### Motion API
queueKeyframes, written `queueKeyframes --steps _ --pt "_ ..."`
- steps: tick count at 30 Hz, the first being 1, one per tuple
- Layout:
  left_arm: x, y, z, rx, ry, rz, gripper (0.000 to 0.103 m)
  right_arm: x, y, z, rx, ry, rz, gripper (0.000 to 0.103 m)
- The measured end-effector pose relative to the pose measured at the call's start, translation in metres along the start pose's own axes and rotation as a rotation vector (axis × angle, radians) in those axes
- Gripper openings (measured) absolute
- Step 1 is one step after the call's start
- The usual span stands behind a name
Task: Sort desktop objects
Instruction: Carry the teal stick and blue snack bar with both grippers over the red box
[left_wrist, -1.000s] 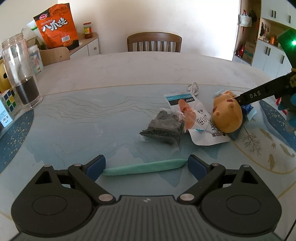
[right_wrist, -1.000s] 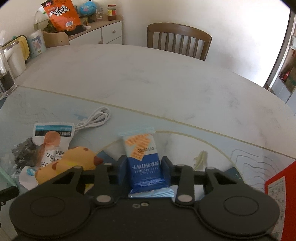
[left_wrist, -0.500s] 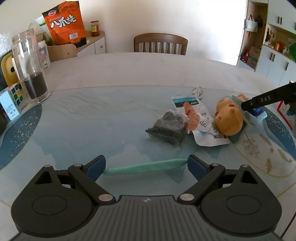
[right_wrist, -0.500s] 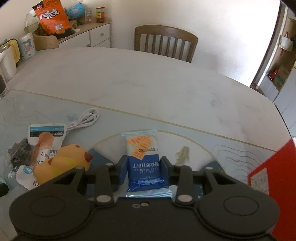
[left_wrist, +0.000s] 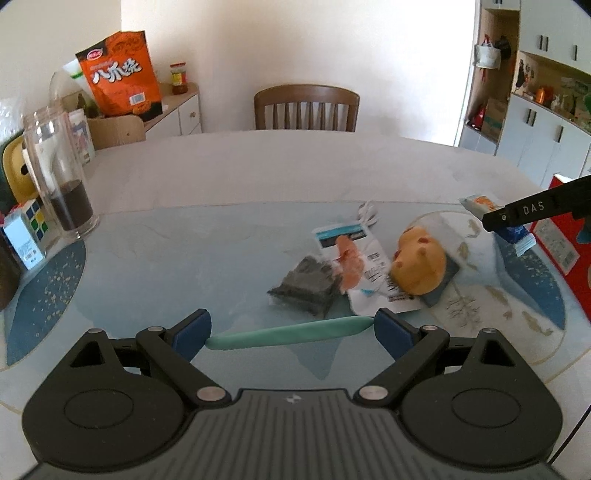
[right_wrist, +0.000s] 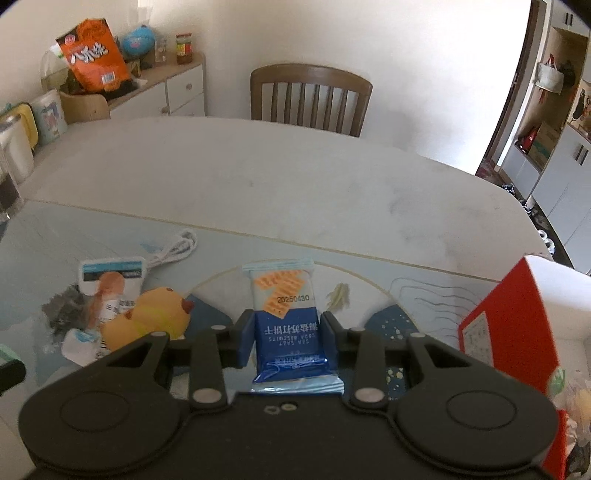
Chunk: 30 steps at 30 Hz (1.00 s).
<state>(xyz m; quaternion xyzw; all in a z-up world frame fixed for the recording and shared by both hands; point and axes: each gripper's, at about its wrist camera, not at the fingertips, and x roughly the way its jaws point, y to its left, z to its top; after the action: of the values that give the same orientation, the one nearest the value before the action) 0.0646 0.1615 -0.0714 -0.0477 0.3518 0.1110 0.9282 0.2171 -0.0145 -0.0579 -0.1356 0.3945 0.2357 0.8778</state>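
Tools clenched: right tool (right_wrist: 287, 334) on crinkly biscuit packet (right_wrist: 286, 314), left tool (left_wrist: 291, 332) on smooth (slender) green stick (left_wrist: 290, 334).

We see a rounded white table (left_wrist: 258, 166) covered near us by a blue patterned mat (left_wrist: 166, 266). On the mat lie a dark packet (left_wrist: 306, 288), a white pouch (left_wrist: 365, 269), a yellow duck toy (left_wrist: 419, 266) and a white cable (right_wrist: 173, 249). A glass jar (left_wrist: 61, 173) stands at the mat's left edge.
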Motion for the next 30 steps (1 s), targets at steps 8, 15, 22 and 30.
queueKeyframes --steps 8,15,22,30 --pt "-0.019 -0.02 0.016 0.027 -0.031 -0.025 0.096 -0.035 -0.01 0.002 0.039 -0.03 0.012 0.037" --pt "-0.036 -0.044 0.034 0.055 -0.057 -0.059 0.096 -0.067 -0.027 -0.002 0.079 -0.041 0.016 0.037" --pt "-0.048 -0.073 0.05 0.077 -0.073 -0.098 0.096 -0.096 -0.05 -0.008 0.103 -0.077 0.012 0.037" --pt "-0.059 -0.117 0.063 0.122 -0.101 -0.13 0.096 -0.12 -0.089 -0.02 0.141 -0.108 -0.002 0.037"
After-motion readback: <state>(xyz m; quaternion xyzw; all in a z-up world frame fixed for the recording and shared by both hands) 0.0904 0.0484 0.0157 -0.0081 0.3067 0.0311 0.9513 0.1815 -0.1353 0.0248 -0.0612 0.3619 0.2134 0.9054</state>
